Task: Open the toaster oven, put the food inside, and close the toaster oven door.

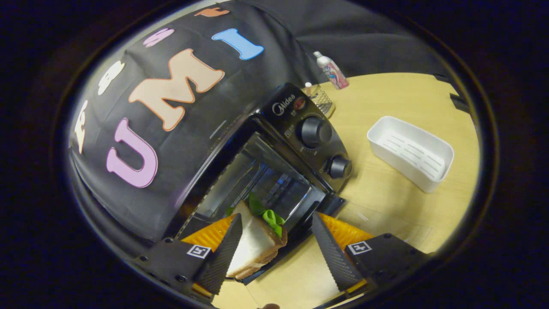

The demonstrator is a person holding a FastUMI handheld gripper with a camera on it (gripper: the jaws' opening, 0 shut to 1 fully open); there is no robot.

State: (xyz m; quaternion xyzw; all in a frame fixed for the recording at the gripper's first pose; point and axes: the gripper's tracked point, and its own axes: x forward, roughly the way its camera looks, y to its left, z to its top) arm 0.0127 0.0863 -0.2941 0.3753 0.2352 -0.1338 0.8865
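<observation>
Pale wood made up the tabletop (pixel 386 201) you worked over, and on it stood the black toaster oven (pixel 274 163) with its glass door (pixel 296 231) dropped open toward you, the shiny chamber and its wire rack showing behind; two round black knobs (pixel 316 132) sat one above the other on its control panel, at the side of the oven toward the white basket. Your gripper (pixel 276 223) was held wide open just in front of that door, and the view was tilted, so that the oven leaned across it; the triangular sandwich of white bread with green lettuce (pixel 257 240) lay on the open door at the mouth of the chamber, close against the inner face of one finger (pixel 225 253), while the other finger (pixel 332 253) stood well apart from it, with bare door and table between; whether the near finger actually touched the bread I could not tell, but both fingers certainly did not press on it, so you held nothing. Beyond the oven, on the table, sat a rectangular white plastic basket with slots in its floor (pixel 411 152), well apart from the oven; farther back, near the black cloth wall (pixel 206 128), stood a small wire rack (pixel 322 99) just beside the oven's top corner and a white bottle with a pink label (pixel 331 71) behind that.
</observation>
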